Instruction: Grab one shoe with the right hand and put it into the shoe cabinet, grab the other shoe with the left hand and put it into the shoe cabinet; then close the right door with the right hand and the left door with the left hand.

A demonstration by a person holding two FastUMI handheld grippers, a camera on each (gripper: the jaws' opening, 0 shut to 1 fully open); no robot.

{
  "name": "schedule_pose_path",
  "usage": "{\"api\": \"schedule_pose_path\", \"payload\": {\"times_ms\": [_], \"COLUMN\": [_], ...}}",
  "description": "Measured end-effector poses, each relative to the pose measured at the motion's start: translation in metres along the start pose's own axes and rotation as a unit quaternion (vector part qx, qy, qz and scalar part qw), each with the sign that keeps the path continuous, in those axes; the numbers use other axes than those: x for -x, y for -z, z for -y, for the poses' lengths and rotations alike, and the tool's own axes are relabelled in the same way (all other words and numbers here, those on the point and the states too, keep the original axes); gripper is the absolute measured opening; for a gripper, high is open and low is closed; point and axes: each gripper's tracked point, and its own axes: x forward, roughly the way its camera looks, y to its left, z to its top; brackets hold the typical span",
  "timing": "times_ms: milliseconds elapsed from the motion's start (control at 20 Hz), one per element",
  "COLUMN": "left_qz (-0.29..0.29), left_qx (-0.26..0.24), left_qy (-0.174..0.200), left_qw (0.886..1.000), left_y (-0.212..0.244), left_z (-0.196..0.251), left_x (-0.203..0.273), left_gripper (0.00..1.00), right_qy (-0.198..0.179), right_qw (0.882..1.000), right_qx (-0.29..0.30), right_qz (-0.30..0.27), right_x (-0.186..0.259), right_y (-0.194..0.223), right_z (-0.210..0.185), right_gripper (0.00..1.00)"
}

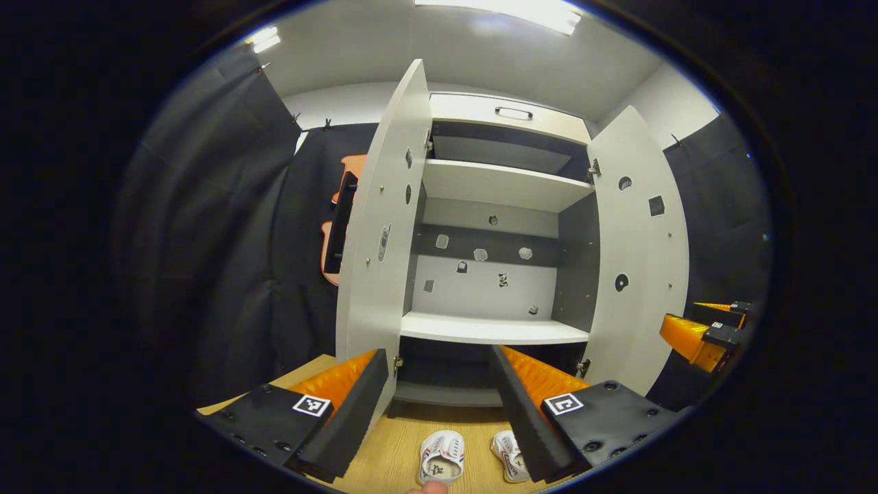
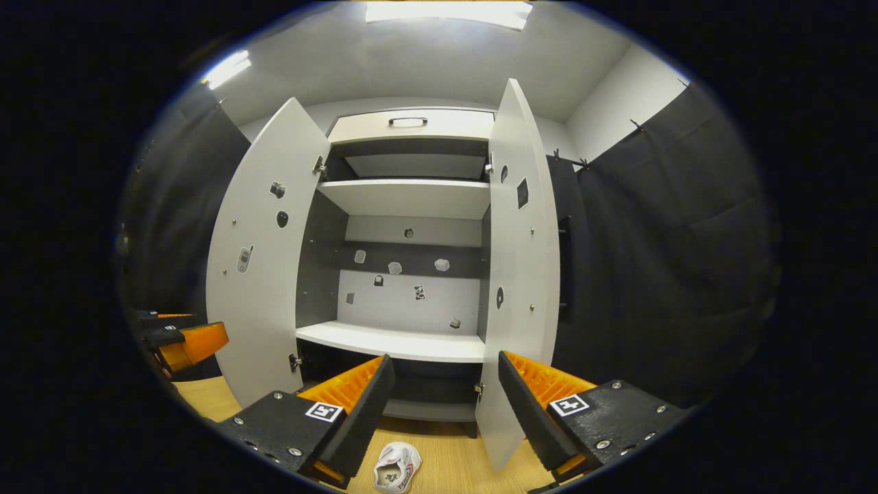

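Note:
Two white shoes lie on the wooden floor in front of the shoe cabinet, the left shoe [image 1: 442, 463] and the right shoe [image 1: 509, 454] side by side. The cabinet's left door [image 1: 381, 240] and right door [image 1: 638, 254] both stand wide open, and its middle shelf [image 1: 494, 329] is bare. My left gripper [image 1: 437, 354] hangs open above the shoes, holding nothing. In the right gripper view, one shoe [image 2: 396, 468] lies below my right gripper [image 2: 444, 359], which is open and holds nothing. The left door [image 2: 264, 261], right door [image 2: 521, 274] and shelf [image 2: 398, 342] face it.
A drawer with a handle [image 1: 513, 112] tops the cabinet. Black cloth walls [image 2: 651, 261] close in both sides. The right gripper [image 1: 713, 329] shows at the far right, the left gripper [image 2: 182, 339] at the far left. A person's fingertip [image 1: 432, 488] pokes in at the bottom edge.

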Motion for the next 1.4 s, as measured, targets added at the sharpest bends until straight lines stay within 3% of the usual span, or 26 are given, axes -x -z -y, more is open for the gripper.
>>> {"api": "schedule_pose_path", "payload": {"times_ms": [200,350,550,750,1100,1250,1400], "left_qz": [-0.005,-0.008,-0.012,-0.011,-0.010,-0.012,-0.014], "left_qx": [0.003,0.010,0.011,0.008,0.003,0.003,0.001], "left_qy": [-0.001,-0.001,-0.002,-0.007,-0.011,-0.011,-0.014], "left_qw": [1.000,1.000,1.000,1.000,1.000,1.000,1.000], "left_y": [0.004,0.005,0.007,0.006,0.006,0.006,0.007], "left_z": [-0.001,0.001,0.001,-0.003,-0.006,-0.007,-0.009], "left_x": [0.001,0.002,0.002,0.003,0.003,0.004,0.004], "left_gripper": [0.97,0.97,0.98,0.97,0.97,0.98,0.97], "right_qy": [-0.023,-0.026,-0.039,-0.045,-0.062,-0.059,-0.066], "right_qw": [0.999,0.995,0.982,0.964,0.936,0.927,0.920], "right_qx": [0.004,0.015,0.010,0.019,0.046,0.075,0.056], "right_qz": [-0.042,-0.095,-0.186,-0.261,-0.344,-0.363,-0.383], "right_x": [-0.025,-0.042,-0.044,-0.039,-0.021,-0.031,-0.046], "right_y": [0.053,0.119,0.216,0.288,0.366,0.390,0.410], "right_z": [-0.020,-0.029,-0.044,-0.050,-0.055,-0.049,-0.056], "right_gripper": [0.94,0.93,0.93,0.93,0.91,0.89,0.83]}}
